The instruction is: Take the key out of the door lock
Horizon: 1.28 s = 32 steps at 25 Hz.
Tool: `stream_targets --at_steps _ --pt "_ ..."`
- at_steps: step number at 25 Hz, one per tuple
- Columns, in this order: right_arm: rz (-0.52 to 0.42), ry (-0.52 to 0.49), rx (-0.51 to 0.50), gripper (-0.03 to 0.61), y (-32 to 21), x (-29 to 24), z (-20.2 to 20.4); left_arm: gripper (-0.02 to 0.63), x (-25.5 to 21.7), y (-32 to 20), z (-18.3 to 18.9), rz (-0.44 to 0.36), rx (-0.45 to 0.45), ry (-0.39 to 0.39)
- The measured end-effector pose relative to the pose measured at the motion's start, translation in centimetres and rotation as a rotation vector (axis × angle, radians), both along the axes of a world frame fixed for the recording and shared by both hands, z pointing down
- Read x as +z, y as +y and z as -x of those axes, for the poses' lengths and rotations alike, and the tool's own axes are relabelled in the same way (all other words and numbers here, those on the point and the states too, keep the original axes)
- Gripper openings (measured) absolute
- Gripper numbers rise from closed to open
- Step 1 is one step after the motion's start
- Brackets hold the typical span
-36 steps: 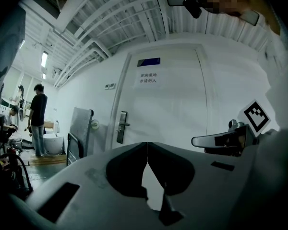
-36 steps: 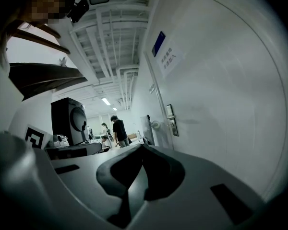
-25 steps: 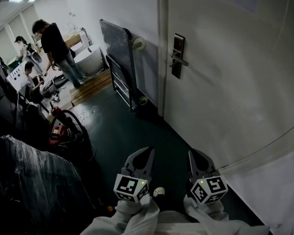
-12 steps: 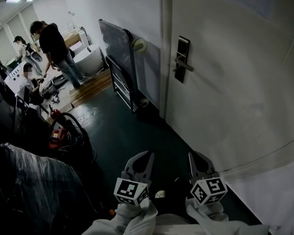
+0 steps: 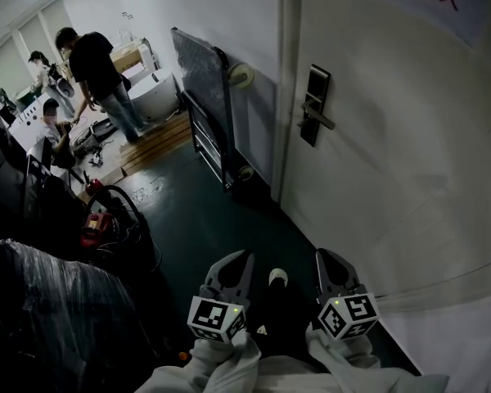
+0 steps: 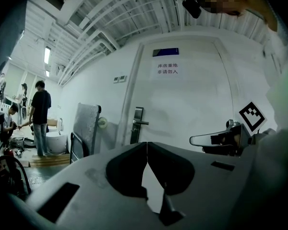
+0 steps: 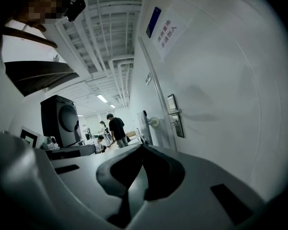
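Note:
The white door (image 5: 393, 137) fills the right of the head view. Its dark lock plate (image 5: 315, 105) has a lever handle (image 5: 319, 119); it is too small here to tell whether a key is in it. Both grippers are held low, well short of the door. My left gripper (image 5: 234, 262) is shut with nothing in it, its tips meeting in the left gripper view (image 6: 147, 143), and the lock plate (image 6: 137, 124) lies far ahead. My right gripper (image 5: 331, 260) also looks shut and empty (image 7: 143, 146), with the lock plate (image 7: 174, 115) ahead on the right.
A folded platform trolley (image 5: 204, 88) leans on the wall left of the door. Three people (image 5: 98, 76) work at the back left near a white tub (image 5: 157, 95). A red tool (image 5: 98, 223) and a plastic-wrapped bulk (image 5: 57, 309) stand at the left. A shoe (image 5: 277, 277) shows between the grippers.
The door and lock have slid right and lower in the head view and look a little nearer. A shoe has come forward between the grippers. Both grippers keep their pose.

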State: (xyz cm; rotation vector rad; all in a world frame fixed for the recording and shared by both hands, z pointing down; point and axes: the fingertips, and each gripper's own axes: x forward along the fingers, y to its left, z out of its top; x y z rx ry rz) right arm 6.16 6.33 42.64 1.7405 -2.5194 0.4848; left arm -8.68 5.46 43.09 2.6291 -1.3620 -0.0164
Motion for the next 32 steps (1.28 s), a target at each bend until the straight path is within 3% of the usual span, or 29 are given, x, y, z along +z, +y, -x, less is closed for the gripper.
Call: stream_targets --at_steps 22,32 --pt "0.018 -0.004 -0.038 0.052 -20.1 0.1 -4.2 0.014 -0.4 -20.1 -4.7 0.003 -0.013 -0.024" --pt "0.03 -0.026 -0.023 0.052 -26.1 1.2 -7.1 0.014 0.5 -26.7 -8.4 0.016 0.021 -0.028"
